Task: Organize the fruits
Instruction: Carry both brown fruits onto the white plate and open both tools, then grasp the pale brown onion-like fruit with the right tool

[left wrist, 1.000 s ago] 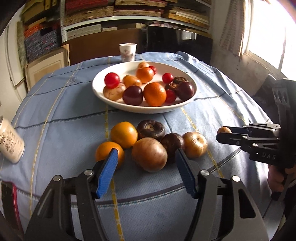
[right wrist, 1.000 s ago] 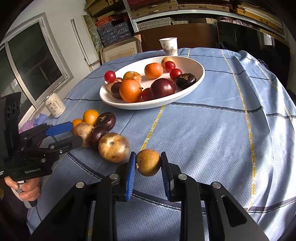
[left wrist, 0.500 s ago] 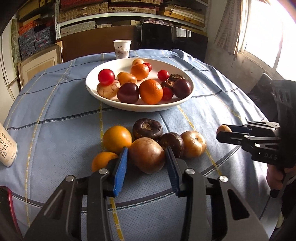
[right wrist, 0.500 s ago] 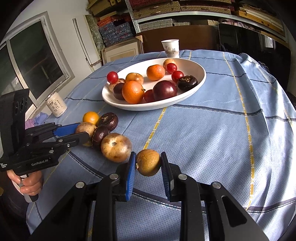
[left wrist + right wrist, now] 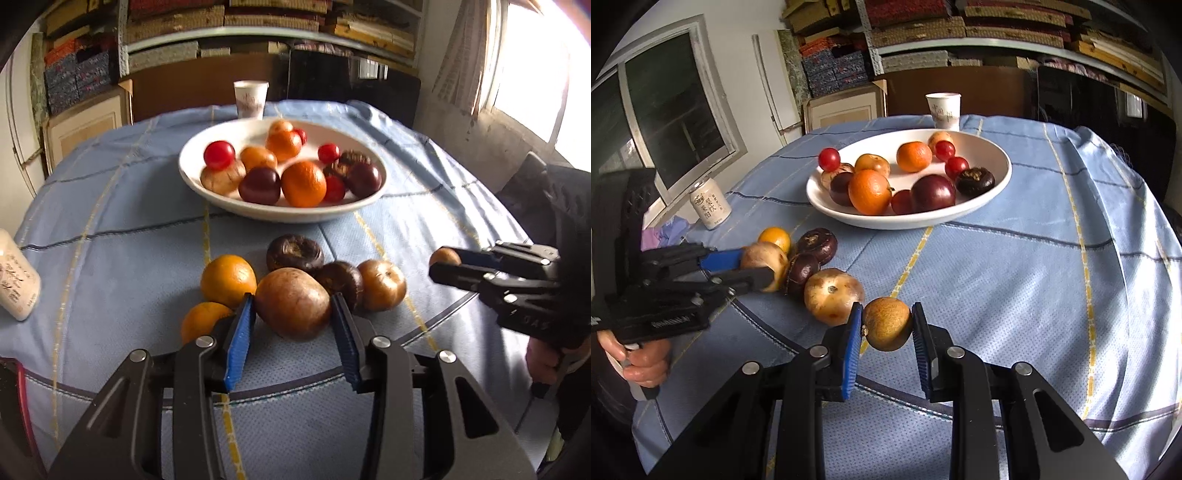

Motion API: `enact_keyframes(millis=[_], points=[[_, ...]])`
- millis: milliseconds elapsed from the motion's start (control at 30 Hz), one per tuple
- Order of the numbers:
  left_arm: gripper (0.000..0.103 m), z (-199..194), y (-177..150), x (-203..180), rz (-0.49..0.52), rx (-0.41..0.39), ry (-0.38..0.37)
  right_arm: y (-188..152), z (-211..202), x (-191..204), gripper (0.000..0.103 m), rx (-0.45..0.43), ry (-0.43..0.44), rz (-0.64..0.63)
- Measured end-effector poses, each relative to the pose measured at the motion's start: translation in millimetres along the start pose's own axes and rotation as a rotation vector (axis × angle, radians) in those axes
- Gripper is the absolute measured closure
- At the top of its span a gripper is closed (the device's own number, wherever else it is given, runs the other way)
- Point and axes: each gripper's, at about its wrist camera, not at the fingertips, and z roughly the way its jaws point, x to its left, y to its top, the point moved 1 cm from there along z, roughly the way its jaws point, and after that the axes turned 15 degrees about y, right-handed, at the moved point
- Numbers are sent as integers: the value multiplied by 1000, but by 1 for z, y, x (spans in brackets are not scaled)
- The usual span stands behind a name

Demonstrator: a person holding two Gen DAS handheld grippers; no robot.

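Observation:
A white bowl [image 5: 280, 216] of oranges, red tomatoes and dark plums stands mid-table on the blue cloth. In front of it lies a cluster of loose fruit: two oranges [image 5: 228, 280], two dark fruits [image 5: 294, 253] and a tan fruit [image 5: 382, 284]. My left gripper [image 5: 291, 299] is shut on the large brown fruit [image 5: 291, 308] of that cluster, blue pads against both its sides; the fruit rests on the cloth. To the right, my right gripper [image 5: 886, 308] is shut on a small brown fruit [image 5: 886, 324], held a little above the cloth beside the tan fruit [image 5: 833, 295].
A paper cup [image 5: 250, 99] stands behind the bowl. A white drink can [image 5: 710, 206] sits at the table's left edge. The round table's near edge runs just under both grippers. Shelves and a window surround the table. A hand [image 5: 646, 362] grips the left tool.
My left gripper's jaws came in from wide apart and closed on the large brown fruit. The right gripper kept hold of the small brown fruit and stayed in place.

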Motion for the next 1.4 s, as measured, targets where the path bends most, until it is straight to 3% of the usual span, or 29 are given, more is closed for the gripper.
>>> enact_keyframes(millis=[200, 300, 533, 733, 800, 833, 867, 933, 1000, 1033, 1067, 1233, 1400], points=[[62, -30, 27, 16, -33, -58, -92, 19, -14, 13, 76, -67, 54, -39], [62, -31, 62, 23, -42, -87, -97, 49, -16, 9, 76, -133, 93, -26], [62, 34, 143, 18, -70, -40, -80, 102, 27, -31, 76, -162, 36, 77], [62, 84, 165, 8, -59, 16, -23, 120, 62, -54, 74, -154, 16, 105], [61, 89, 169, 8, -61, 29, -8, 123, 62, -56, 64, -167, 21, 106], [57, 88, 169, 11, -65, 31, -1, 123, 59, -55, 61, -179, 14, 110], [42, 81, 169, 14, -76, 17, 4, 123, 55, -54, 61, -188, 15, 110], [25, 59, 167, 23, -108, -49, 16, 120, 40, -48, 60, -215, 24, 97], [18, 35, 161, 29, -124, -105, 22, 115, 29, -42, 51, -224, 19, 81], [10, 20, 154, 33, -128, -127, 27, 108, 23, -37, 41, -225, 19, 67], [6, 8, 147, 35, -132, -144, 34, 100, 18, -31, 39, -213, 21, 46], [5, -31, 89, 45, -101, -184, 85, 60, 14, -3, 39, -88, 48, -82], [5, -29, 29, 69, -180, -115, 65, 25, 24, 23, 36, 51, 90, -216]])
